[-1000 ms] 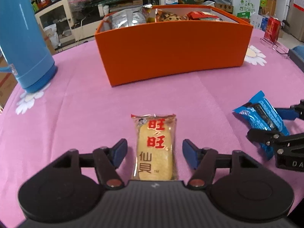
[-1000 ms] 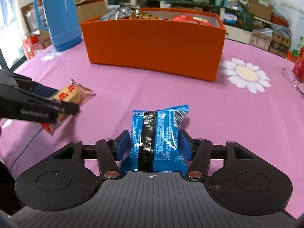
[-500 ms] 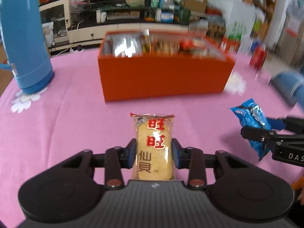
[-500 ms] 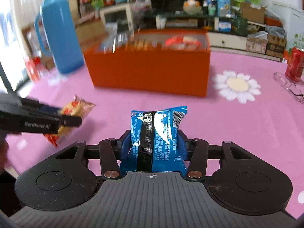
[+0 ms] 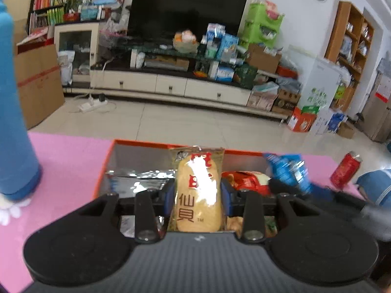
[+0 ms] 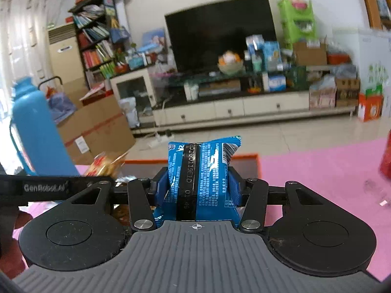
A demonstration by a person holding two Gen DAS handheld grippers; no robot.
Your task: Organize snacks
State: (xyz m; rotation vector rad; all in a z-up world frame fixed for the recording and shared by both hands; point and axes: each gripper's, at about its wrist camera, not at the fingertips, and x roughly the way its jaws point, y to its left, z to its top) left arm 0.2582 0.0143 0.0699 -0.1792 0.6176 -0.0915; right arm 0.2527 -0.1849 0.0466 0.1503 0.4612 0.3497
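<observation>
The left gripper is clamped on a yellow rice cracker pack, its blue pads pressing both sides. The right gripper is likewise closed on a blue snack pack, held upright between its pads.

Both packs hang over an orange box on a pink tablecloth. In the left view the box opens straight ahead at 12 o'clock, with silver foil packs at 10 o'clock and a red pack at 2 o'clock already inside. The blue snack shows at 2 o'clock, blurred, above the box's right end.

Outward: a blue thermos at 9 o'clock and a red can at 3 o'clock — both on the cloth, outside the box.

The step in hand looks like the carry-over, 2 snacks at once. Next would be lowering each into a free gap, then opening the jaws — keeping the 2 grippers from knocking together.
</observation>
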